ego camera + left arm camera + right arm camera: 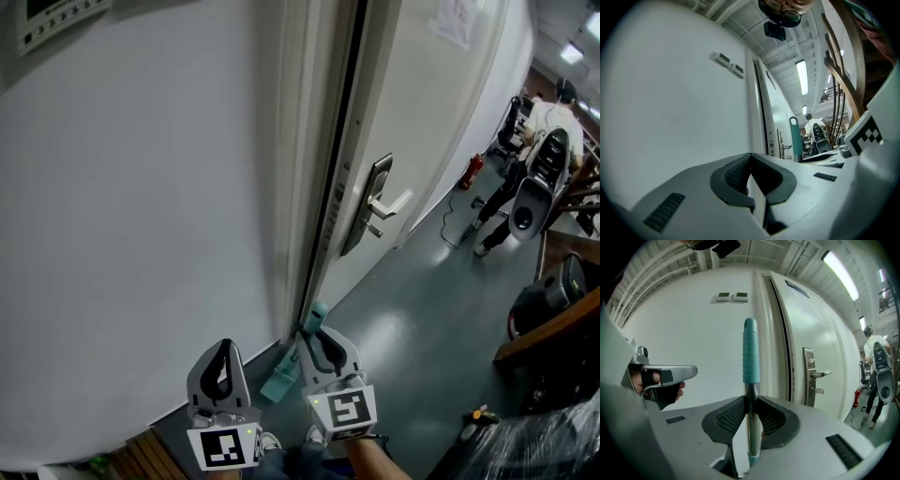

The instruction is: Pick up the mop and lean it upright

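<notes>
The mop stands nearly upright beside the white wall. Its teal grip (750, 357) tops a shiny metal pole (751, 427), and the teal mop head (279, 382) rests on the floor by the door frame. My right gripper (750, 401) is shut on the pole just below the grip; in the head view the right gripper (320, 337) is at the bottom centre. My left gripper (223, 354) hovers to its left, apart from the mop. The left gripper (750, 157) has its pads together with nothing between them. The mop's grip (795, 138) shows off to its right.
A white door with a metal lever handle (380, 202) stands just right of the mop. Farther down the corridor are a red fire extinguisher (472, 171), a person (555, 117) and office chairs. Dark wooden furniture (553, 330) is at the right.
</notes>
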`<state>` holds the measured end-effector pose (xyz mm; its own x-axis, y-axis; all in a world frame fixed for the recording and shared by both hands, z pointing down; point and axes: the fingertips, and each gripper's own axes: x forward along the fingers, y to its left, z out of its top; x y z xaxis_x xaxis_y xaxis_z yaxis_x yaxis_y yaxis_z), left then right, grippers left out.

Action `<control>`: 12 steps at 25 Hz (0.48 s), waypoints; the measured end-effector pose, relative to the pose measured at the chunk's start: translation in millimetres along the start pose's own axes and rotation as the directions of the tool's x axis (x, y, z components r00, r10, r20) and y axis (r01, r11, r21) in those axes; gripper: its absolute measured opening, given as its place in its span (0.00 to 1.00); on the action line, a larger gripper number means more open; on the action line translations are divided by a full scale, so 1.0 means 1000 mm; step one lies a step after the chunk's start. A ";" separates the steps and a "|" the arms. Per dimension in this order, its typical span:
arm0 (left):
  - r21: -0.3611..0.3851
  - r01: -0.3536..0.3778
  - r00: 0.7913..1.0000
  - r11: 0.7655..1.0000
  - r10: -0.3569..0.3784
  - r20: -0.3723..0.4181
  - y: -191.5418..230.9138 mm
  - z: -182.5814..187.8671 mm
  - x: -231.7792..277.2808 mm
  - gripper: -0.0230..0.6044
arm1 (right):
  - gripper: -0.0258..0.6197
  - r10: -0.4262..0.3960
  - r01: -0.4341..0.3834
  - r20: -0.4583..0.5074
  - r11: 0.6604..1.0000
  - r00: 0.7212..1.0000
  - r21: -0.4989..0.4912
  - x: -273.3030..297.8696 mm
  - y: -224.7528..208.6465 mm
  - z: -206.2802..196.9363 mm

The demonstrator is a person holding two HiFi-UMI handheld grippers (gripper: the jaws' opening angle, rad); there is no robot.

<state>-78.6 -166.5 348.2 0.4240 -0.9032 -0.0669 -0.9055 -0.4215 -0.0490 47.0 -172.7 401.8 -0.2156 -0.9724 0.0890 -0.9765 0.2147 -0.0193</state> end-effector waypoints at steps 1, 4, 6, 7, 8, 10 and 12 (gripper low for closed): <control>0.001 0.004 1.000 1.000 -0.004 0.003 -0.001 0.002 -0.001 0.06 | 0.19 -0.003 0.003 0.013 1.000 1.000 -0.001 -0.004 -0.002 0.006; -0.019 0.014 1.000 1.000 -0.014 0.001 -0.006 0.005 -0.002 0.06 | 0.19 -0.007 0.007 0.045 1.000 0.999 0.011 -0.015 -0.006 0.026; -0.014 0.020 1.000 1.000 -0.020 0.009 -0.008 0.009 -0.003 0.06 | 0.19 -0.008 0.007 0.061 1.000 0.998 0.016 -0.022 -0.007 0.037; -0.005 0.022 1.000 1.000 -0.021 0.015 -0.009 0.012 -0.004 0.06 | 0.19 -0.007 0.006 0.067 1.000 0.998 0.016 -0.026 -0.007 0.042; -0.005 0.022 1.000 1.000 -0.022 0.018 -0.009 0.014 -0.005 0.06 | 0.19 -0.006 0.005 0.074 1.000 0.997 0.016 -0.029 -0.007 0.047; -0.013 0.024 1.000 1.000 -0.023 0.017 -0.010 0.016 -0.007 0.06 | 0.19 -0.003 0.001 0.086 1.000 0.996 0.015 -0.034 -0.006 0.055; -0.004 0.025 0.999 1.000 -0.025 0.022 -0.012 0.019 -0.008 0.06 | 0.18 0.002 -0.004 0.093 1.000 0.996 0.012 -0.038 -0.005 0.061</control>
<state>-71.1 -152.7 330.0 0.4468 -0.8904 -0.0872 -0.8946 -0.4444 -0.0463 59.9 -142.3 337.8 -0.2171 -0.9761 -0.0038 -0.9756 0.2171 -0.0317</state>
